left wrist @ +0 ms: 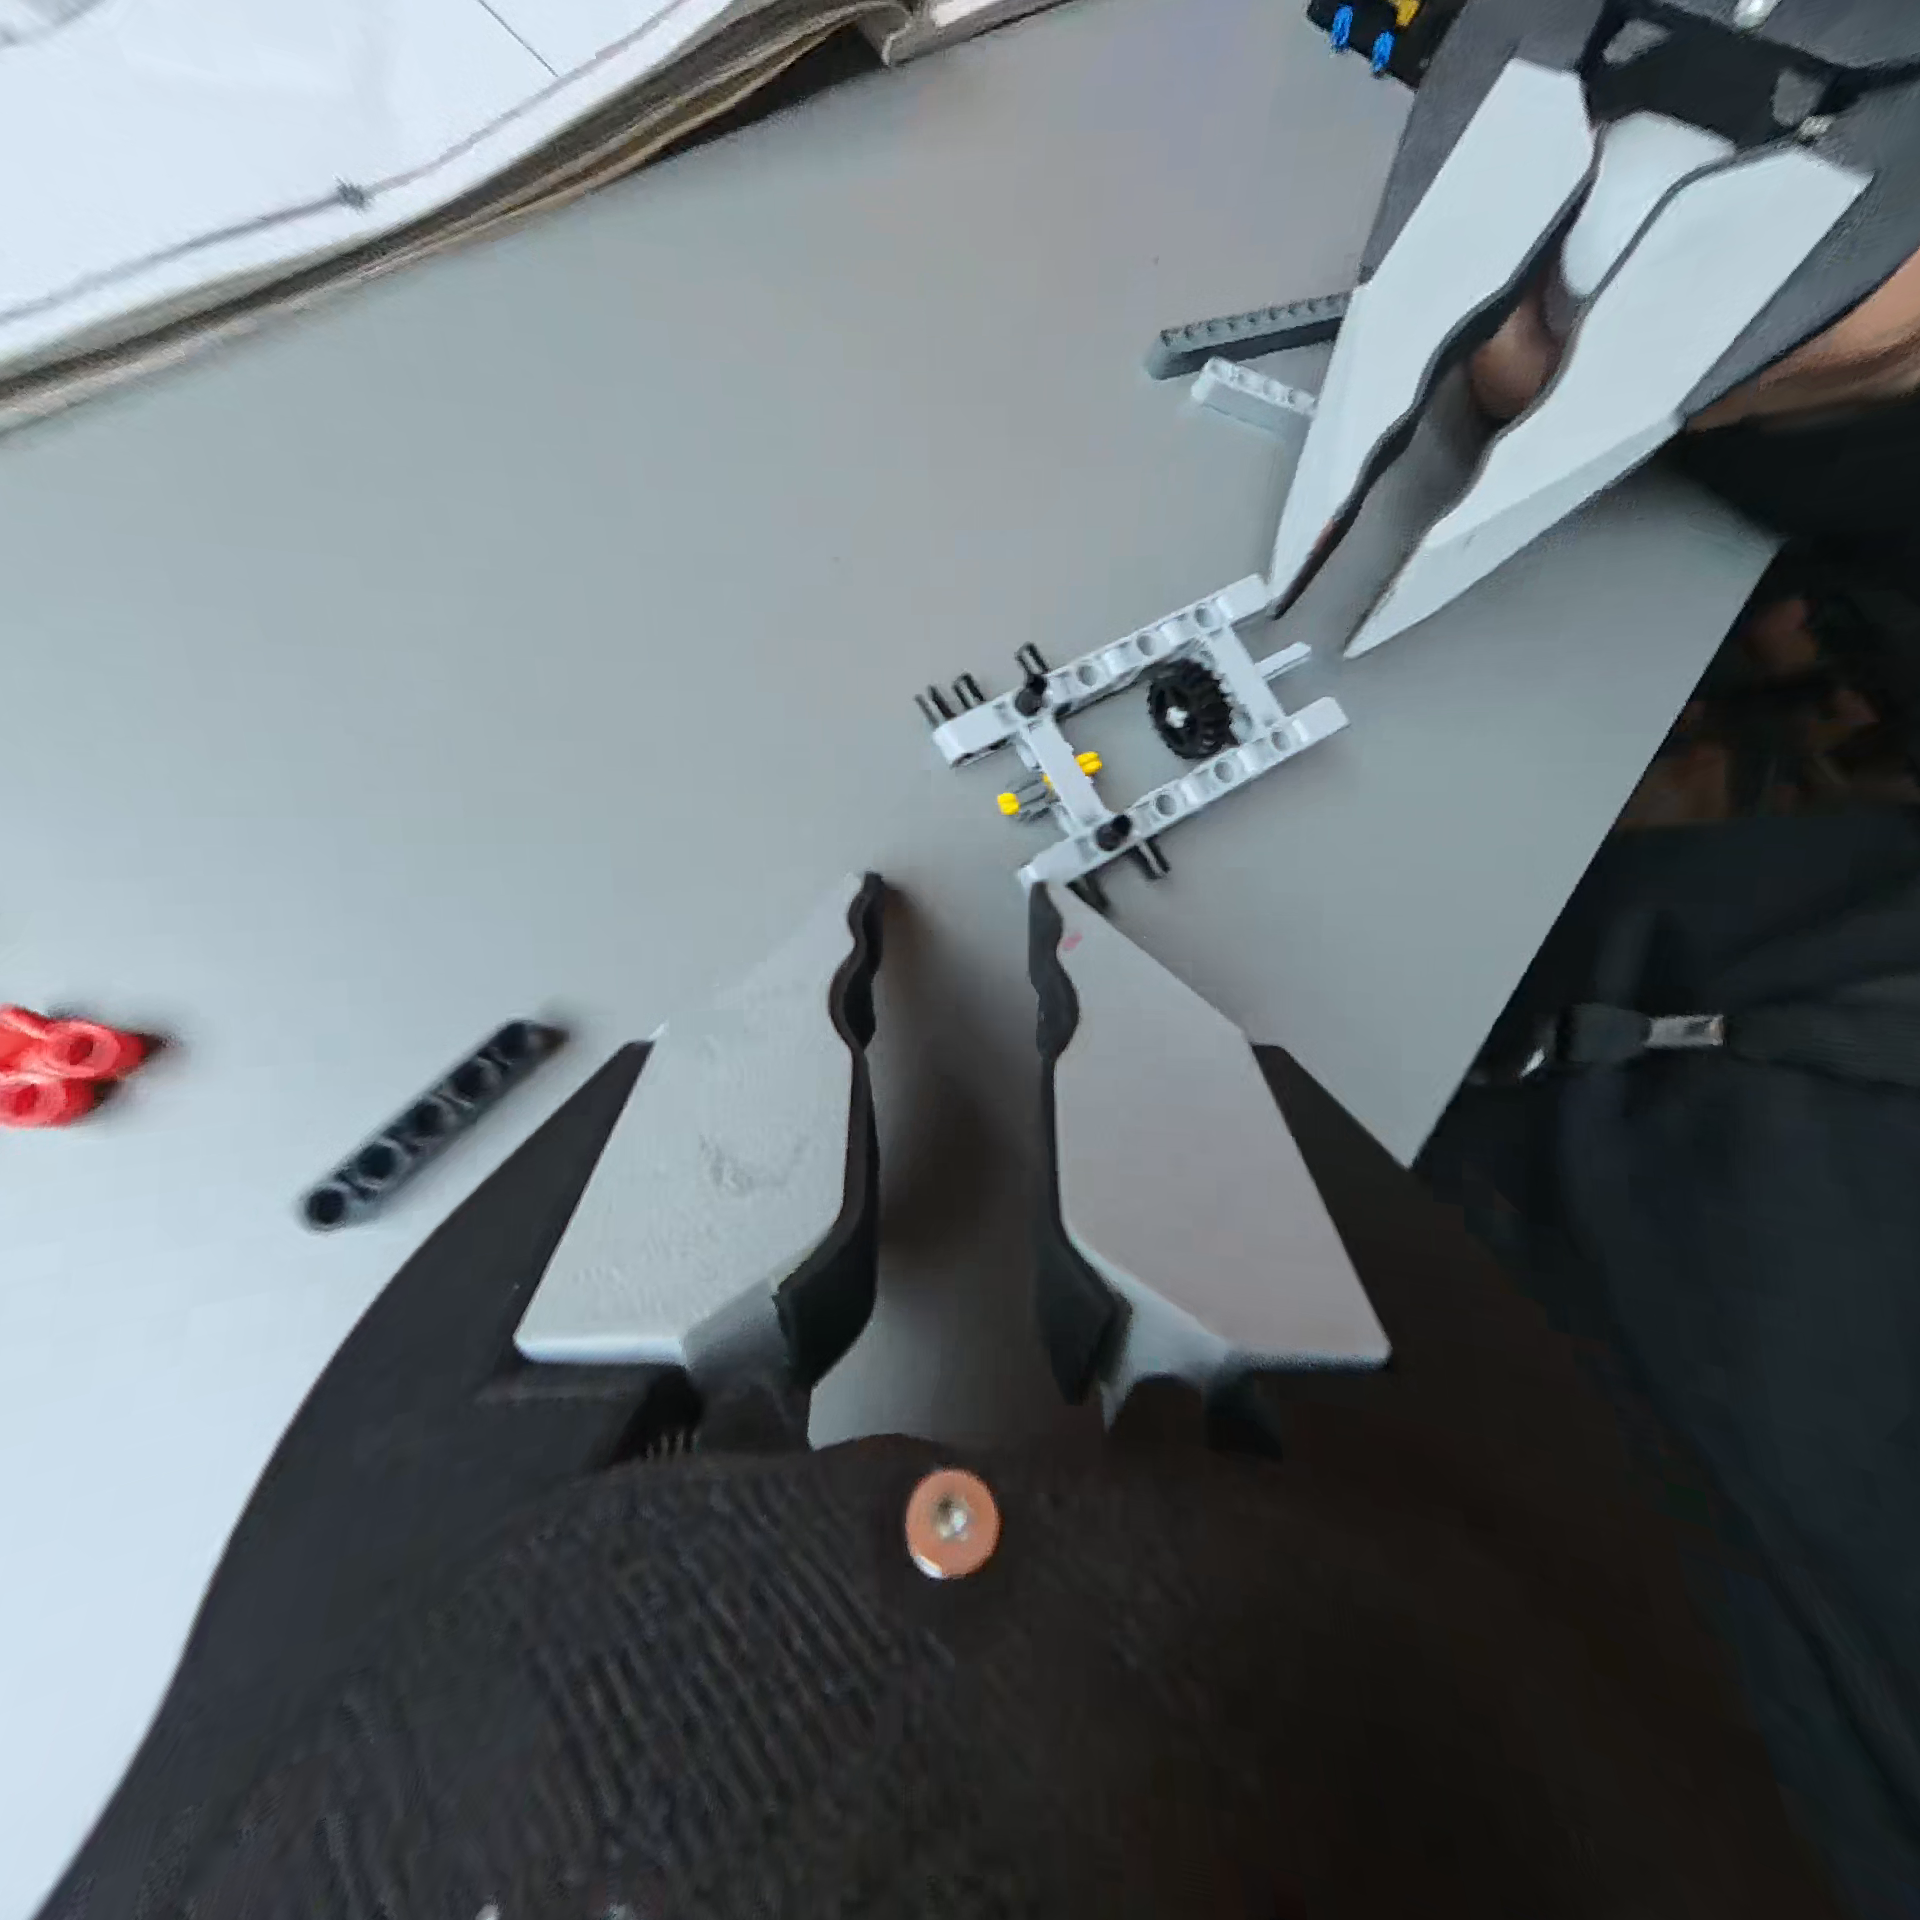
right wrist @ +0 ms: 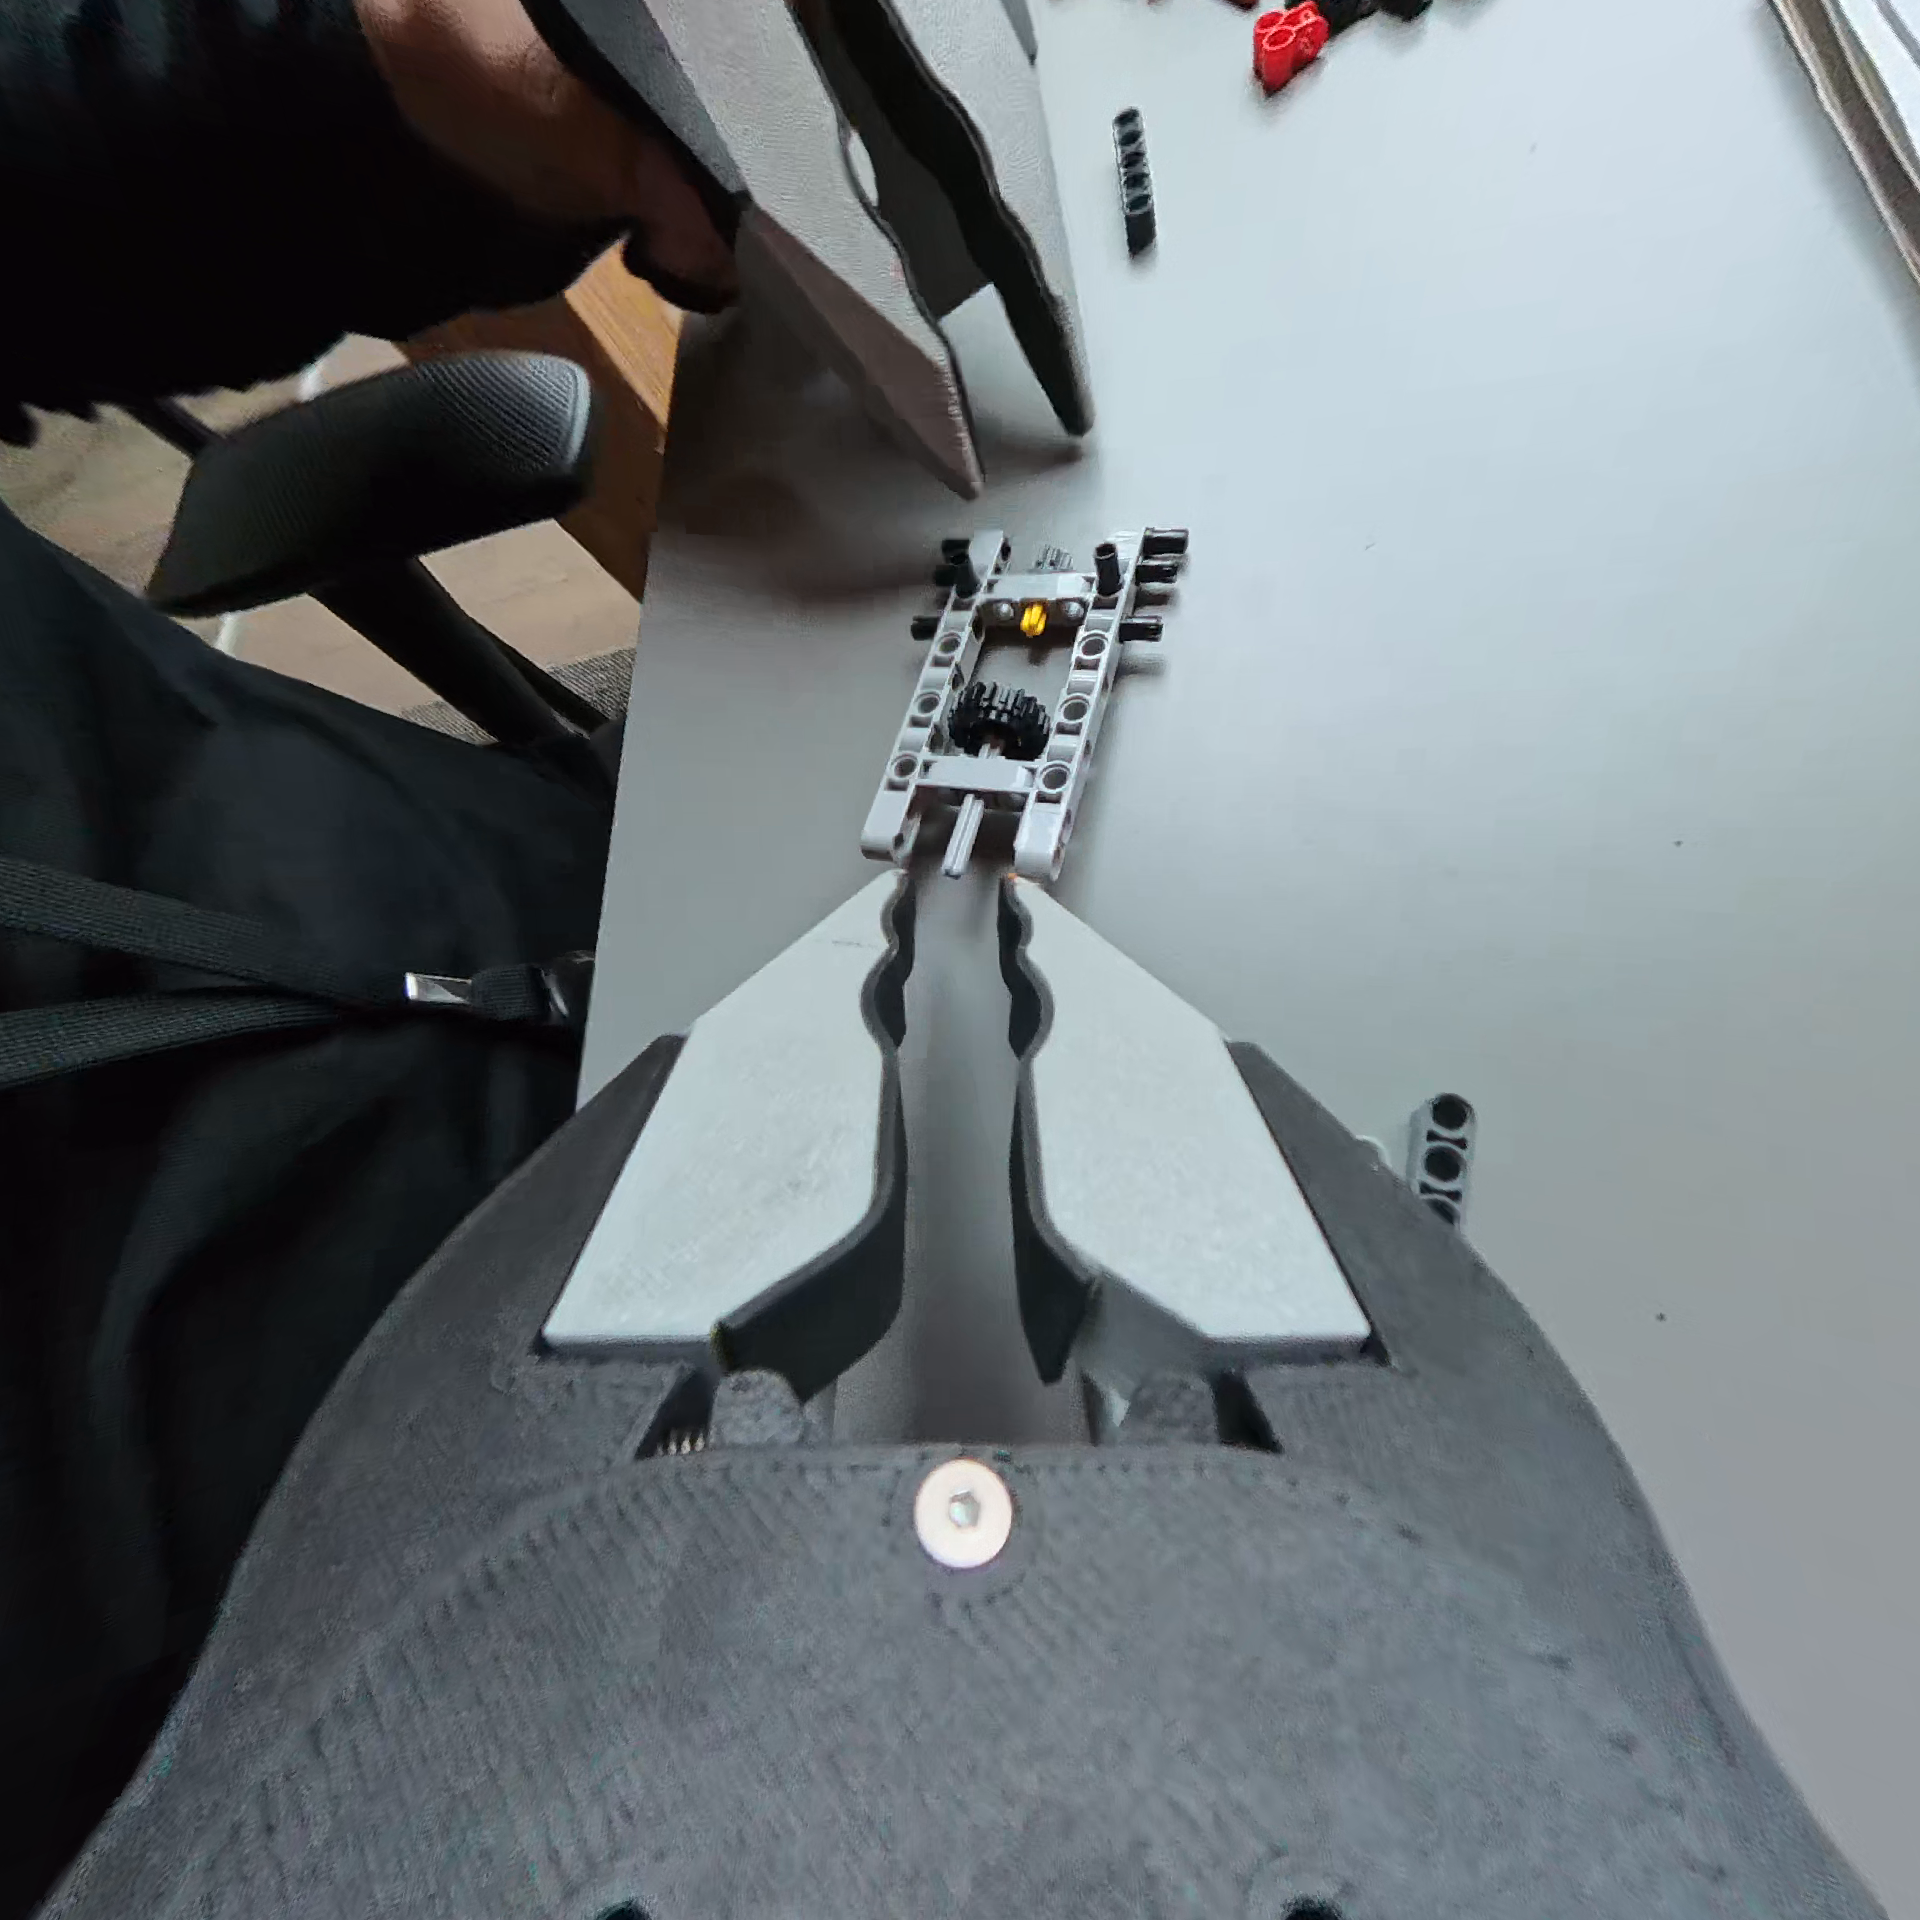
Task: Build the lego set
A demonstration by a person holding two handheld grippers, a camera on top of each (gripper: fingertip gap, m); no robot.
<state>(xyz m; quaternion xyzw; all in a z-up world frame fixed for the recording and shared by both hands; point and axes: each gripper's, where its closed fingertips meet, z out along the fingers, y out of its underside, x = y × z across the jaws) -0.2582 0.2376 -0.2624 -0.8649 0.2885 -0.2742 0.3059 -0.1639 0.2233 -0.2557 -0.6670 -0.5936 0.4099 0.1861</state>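
A light grey lego frame (left wrist: 1138, 743) with a black gear (left wrist: 1188, 712), black pins and yellow pins lies flat near the table's front edge; it also shows in the right wrist view (right wrist: 1013, 707). My left gripper (left wrist: 956, 899) is open and empty, its tips just short of one end of the frame. My right gripper (right wrist: 956, 883) is open and empty at the frame's other end, where a grey axle (right wrist: 964, 831) sticks out. The right gripper shows in the left wrist view (left wrist: 1320, 623), the left gripper in the right wrist view (right wrist: 1023, 452).
A black beam (left wrist: 431, 1122) and red pieces (left wrist: 62, 1060) lie to the left. A dark grey beam (left wrist: 1247, 330) and a light grey beam (left wrist: 1252, 395) lie behind the right gripper. Paper sheets (left wrist: 312, 125) lie at the back. The table edge (right wrist: 623, 831) and a chair (right wrist: 384, 468) are close. Tip to tip, the grippers are about 10 cm apart.
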